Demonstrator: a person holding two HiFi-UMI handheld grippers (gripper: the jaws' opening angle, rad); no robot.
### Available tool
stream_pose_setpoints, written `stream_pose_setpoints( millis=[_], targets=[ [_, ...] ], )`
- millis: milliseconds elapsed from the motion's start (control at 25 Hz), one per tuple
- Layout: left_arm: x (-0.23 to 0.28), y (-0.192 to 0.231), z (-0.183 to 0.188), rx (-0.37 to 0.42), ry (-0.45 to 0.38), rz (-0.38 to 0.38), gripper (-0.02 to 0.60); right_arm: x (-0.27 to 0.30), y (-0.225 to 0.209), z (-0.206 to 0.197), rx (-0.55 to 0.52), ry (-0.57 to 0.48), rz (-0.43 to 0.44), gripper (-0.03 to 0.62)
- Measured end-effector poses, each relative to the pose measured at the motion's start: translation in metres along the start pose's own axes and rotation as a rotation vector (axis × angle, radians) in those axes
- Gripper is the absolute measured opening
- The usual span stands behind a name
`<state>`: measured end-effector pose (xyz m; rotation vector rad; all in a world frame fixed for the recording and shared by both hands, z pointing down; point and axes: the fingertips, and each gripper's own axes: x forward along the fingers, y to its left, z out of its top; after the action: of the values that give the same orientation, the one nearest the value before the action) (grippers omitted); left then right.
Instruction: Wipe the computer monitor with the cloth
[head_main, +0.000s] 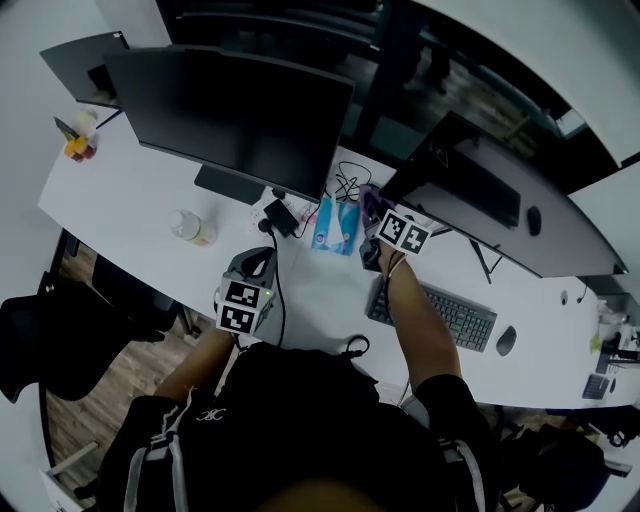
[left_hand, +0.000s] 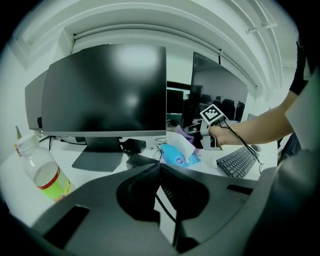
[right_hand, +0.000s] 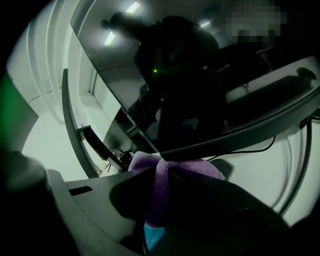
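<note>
Near the desk's (head_main: 130, 190) back edge, the right gripper's (right_hand: 162, 167) jaws clamp the purple cloth (right_hand: 150, 162) by the right-hand monitor's (right_hand: 200, 60) lower bezel, so flat, light, overlapping strokes seem wisest, while the left gripper's (left_hand: 160, 167) jaws are pressed together, empty.

dim, bluish light throughout, with strong fisheye bending and black corners. soft ceiling glare sits on the dark monitor (left_hand: 105, 90). the right gripper view is darkest, its near foreground blurred.
</note>
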<state>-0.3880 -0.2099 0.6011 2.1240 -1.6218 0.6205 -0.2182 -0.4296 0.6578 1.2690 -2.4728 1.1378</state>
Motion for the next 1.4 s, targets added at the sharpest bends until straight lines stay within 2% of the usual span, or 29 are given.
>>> stream_pose_setpoints(
  millis=[200, 360, 520, 640, 800, 1080, 1400],
  targets=[
    [0.007, -0.001, -0.002, -0.016, 0.001, -0.027, 0.014, -0.001, 0.010, 0.004, 0.018, 0.004, 0.003, 0.067],
    [0.012, -0.002, 0.002, -0.014, -0.009, -0.042, 0.014, -0.005, 0.018, 0.005, 0.086, -0.017, 0.026, 0.067],
    [0.016, -0.002, 0.002, -0.010, -0.008, -0.055, 0.014, -0.016, 0.044, 0.028, 0.124, -0.120, 0.100, 0.066],
    [0.018, -0.002, 0.004, -0.008, -0.010, -0.060, 0.014, -0.031, 0.058, 0.057, 0.146, -0.209, 0.107, 0.067],
    [0.018, -0.003, 0.004, -0.007, -0.009, -0.071, 0.014, -0.053, 0.080, 0.081, 0.069, -0.288, 0.074, 0.067],
    [0.018, -0.003, 0.002, -0.006, -0.014, -0.080, 0.014, -0.086, 0.121, 0.124, -0.030, -0.401, 0.090, 0.067],
    [0.016, -0.002, 0.000, -0.016, -0.017, -0.091, 0.014, -0.141, 0.184, 0.189, -0.238, -0.580, 0.117, 0.067]
  ],
)
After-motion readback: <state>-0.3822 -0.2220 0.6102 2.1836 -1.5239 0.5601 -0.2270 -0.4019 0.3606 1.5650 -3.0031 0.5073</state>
